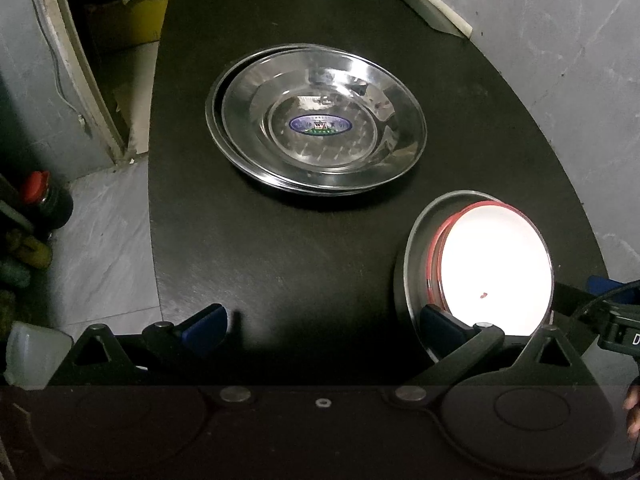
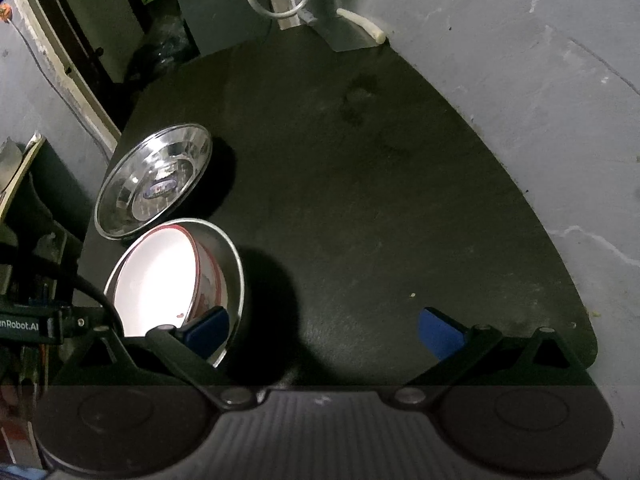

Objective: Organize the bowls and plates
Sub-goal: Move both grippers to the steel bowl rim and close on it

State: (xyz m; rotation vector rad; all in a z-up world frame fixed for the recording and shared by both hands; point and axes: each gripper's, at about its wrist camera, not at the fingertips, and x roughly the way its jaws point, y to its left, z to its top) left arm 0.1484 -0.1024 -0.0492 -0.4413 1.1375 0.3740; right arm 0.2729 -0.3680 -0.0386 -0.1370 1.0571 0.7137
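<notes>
A: Items on the dark surface [image 1: 280, 260]?
B: Stacked steel plates [image 1: 316, 120], centre; white bowl [image 1: 496, 260] nested in steel bowl [image 1: 408, 264], near right.
A: Hand-held grippers?
B: Left hand-held gripper [image 1: 324, 324] wide, empty; right hand-held gripper [image 2: 324, 330] wide, empty.

silver plates [image 1: 316, 120], red-rimmed white bowl [image 1: 496, 260], black table [image 1: 280, 248]

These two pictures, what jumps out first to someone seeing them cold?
The glowing white bowl with a red rim grabs the eye: it sits nested inside a steel bowl near the table's front, brightly lit against the dark table. Behind it, toward the far side, lie stacked shiny steel plates, the top one bearing a blue oval sticker. Both the left gripper and right gripper are open, holding nothing.
</notes>
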